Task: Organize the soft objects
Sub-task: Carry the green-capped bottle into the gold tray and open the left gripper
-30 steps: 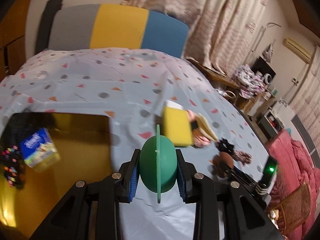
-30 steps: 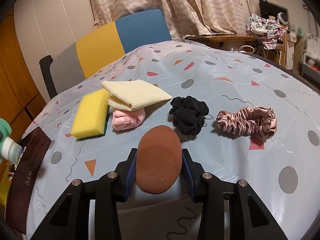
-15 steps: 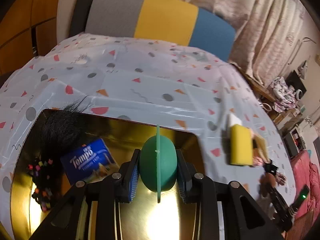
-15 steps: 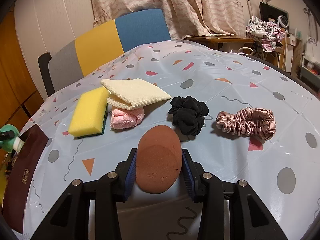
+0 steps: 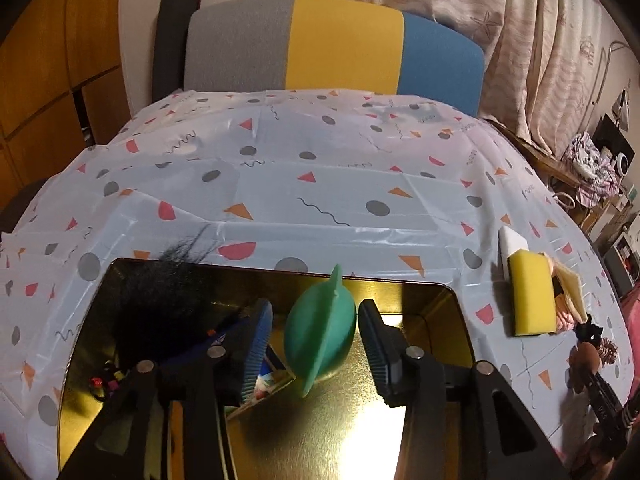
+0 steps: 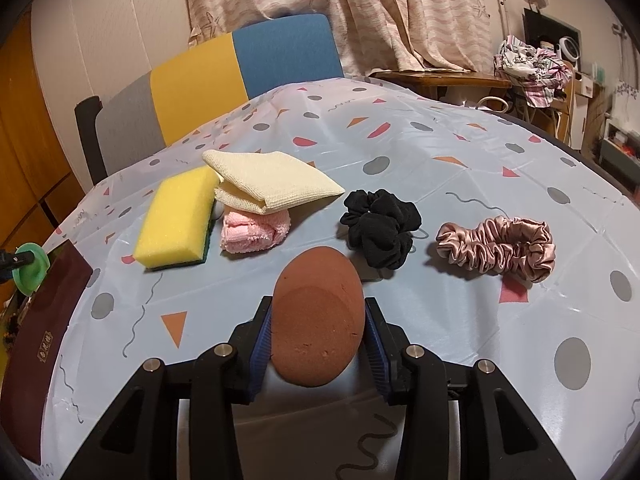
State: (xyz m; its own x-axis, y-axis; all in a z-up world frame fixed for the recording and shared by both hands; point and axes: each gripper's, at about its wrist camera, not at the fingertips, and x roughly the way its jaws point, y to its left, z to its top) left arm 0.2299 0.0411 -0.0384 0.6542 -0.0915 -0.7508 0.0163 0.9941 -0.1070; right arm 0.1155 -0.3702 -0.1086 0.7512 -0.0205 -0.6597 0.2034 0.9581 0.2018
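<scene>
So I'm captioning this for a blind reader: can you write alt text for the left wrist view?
The left gripper, fingers spread, has a green egg-shaped sponge tilted loosely between them above a gold tray. The tray sits on a patterned tablecloth, with a yellow sponge off to the right.

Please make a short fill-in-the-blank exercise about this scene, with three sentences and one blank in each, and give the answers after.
1. The right gripper is shut on a ____ sponge.
2. The green sponge, between the open fingers of the left gripper, is above the ____ tray.
3. The cream cloth lies on top of a ____ cloth.

Answers: brown; gold; pink
</scene>
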